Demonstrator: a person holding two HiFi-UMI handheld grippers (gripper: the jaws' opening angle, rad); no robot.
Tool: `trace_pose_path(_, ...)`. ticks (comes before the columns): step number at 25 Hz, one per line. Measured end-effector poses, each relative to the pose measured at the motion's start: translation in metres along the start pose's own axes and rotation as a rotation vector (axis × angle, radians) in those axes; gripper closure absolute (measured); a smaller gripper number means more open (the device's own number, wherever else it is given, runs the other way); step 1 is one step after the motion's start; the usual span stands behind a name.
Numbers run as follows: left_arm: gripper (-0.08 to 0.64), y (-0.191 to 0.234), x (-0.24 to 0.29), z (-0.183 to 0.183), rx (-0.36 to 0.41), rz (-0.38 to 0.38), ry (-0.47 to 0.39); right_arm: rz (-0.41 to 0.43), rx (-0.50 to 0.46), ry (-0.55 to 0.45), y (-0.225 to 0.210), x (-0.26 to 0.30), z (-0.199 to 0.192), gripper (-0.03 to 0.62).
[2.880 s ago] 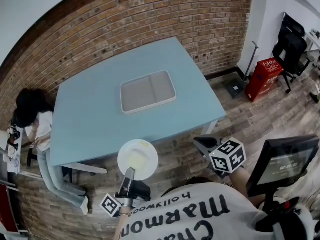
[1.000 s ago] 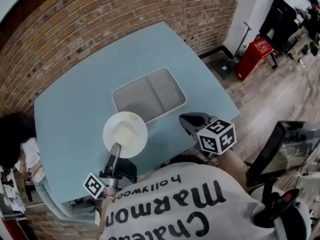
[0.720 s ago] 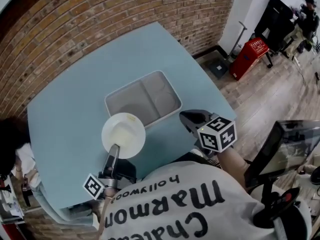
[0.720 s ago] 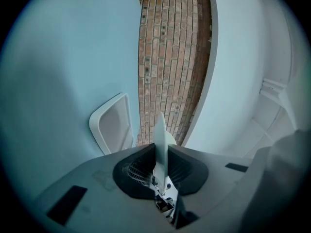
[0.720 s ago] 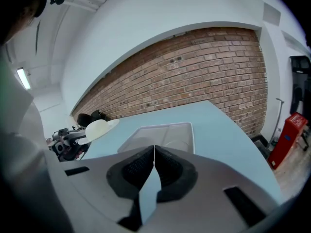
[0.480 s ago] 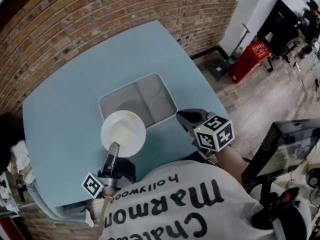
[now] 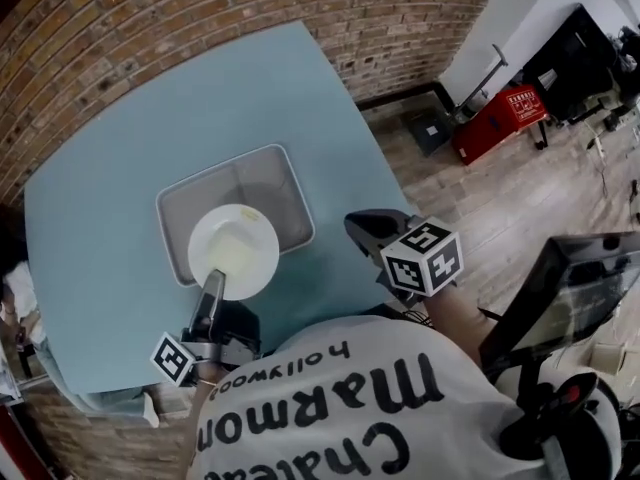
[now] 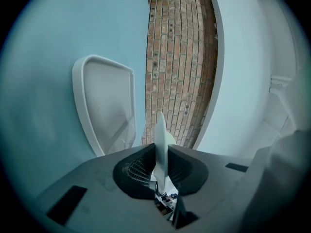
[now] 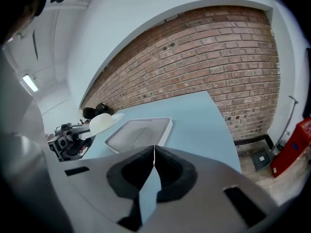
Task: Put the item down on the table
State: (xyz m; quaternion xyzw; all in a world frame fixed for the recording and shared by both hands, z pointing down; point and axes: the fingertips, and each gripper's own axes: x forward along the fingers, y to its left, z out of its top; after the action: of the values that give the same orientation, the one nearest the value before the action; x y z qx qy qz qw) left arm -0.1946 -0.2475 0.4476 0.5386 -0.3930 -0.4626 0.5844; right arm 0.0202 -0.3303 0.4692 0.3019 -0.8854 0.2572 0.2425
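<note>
My left gripper (image 7: 212,286) is shut on the near rim of a white round plate (image 7: 233,251) and holds it in the air, roughly level. In the head view the plate overlaps the near edge of a grey-white rectangular tray (image 7: 260,183) lying on the light blue table (image 7: 110,168). In the left gripper view the plate (image 8: 160,140) shows edge-on between the jaws of that gripper (image 8: 159,154), with the tray (image 8: 104,108) ahead. My right gripper (image 7: 368,228) hovers over the table's near right edge; its jaws (image 9: 154,152) are shut with nothing in them. The right gripper view shows the plate (image 9: 101,123) left of the tray (image 9: 141,130).
A brick wall (image 7: 200,18) runs along the table's far side. A red box (image 7: 498,118) and a black office chair (image 7: 590,58) stand on the wood floor to the right. A dark screen (image 7: 560,288) is at my right. A person (image 7: 12,288) sits at the table's left end.
Both grippers have moved forward over the table. The plate, held the whole time, went from beside the tray's near corner to over its near edge.
</note>
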Motion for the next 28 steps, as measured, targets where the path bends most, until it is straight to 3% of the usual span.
trace_pose_path(11,0.522,0.028,0.041,-0.008,0.052,0.074,-0.182,0.123,-0.007,0.069,-0.049,-0.011,-0.008,0.580)
trace_pose_path(19,0.522,0.050,0.079,-0.015,0.074,0.128,-0.112,0.115,0.039,0.064,-0.058,0.000,-0.012,0.580)
trace_pose_path(28,0.522,0.067,0.104,-0.005,0.037,0.175,-0.047,0.082,0.084,0.067,-0.030,0.014,-0.017,0.581)
